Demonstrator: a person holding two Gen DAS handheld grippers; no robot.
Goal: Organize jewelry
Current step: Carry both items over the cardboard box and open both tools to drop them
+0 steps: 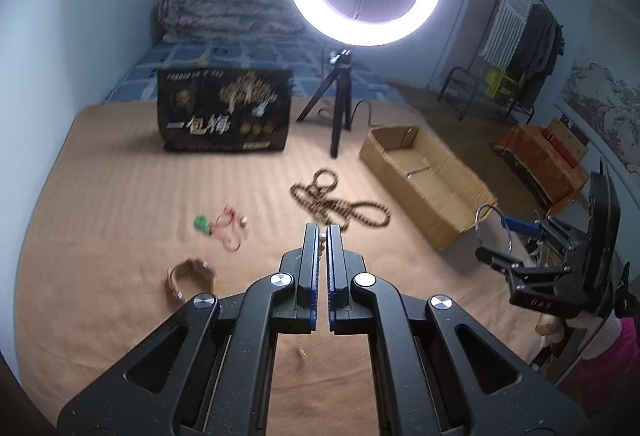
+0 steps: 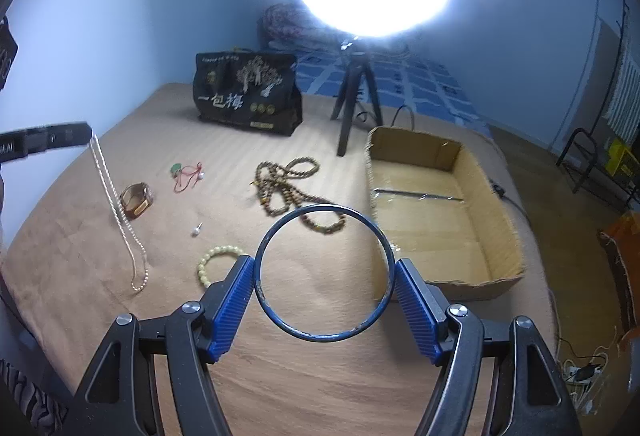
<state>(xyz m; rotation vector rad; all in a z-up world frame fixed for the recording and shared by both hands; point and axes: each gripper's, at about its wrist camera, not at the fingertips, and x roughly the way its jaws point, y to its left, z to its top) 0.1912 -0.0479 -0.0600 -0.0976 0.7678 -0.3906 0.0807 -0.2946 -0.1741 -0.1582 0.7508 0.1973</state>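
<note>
1. Left gripper [image 1: 323,232]: black arms angled down over the tan bed, blue pads pinched together on a pearl strand.
2. Right gripper [image 2: 324,278]: jaws wide, pads pressing a thin blue bangle.

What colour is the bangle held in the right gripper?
Dark blue. The bangle, clamped in the right gripper, shows best in the right wrist view.

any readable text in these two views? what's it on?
"一包梅": large characters on the black bag.
Top line and bottom strip on the bag: too small and blurred.
Embossed letters on the right gripper body: blurred.
White lettering on the left gripper: cut off, unreadable.
</note>
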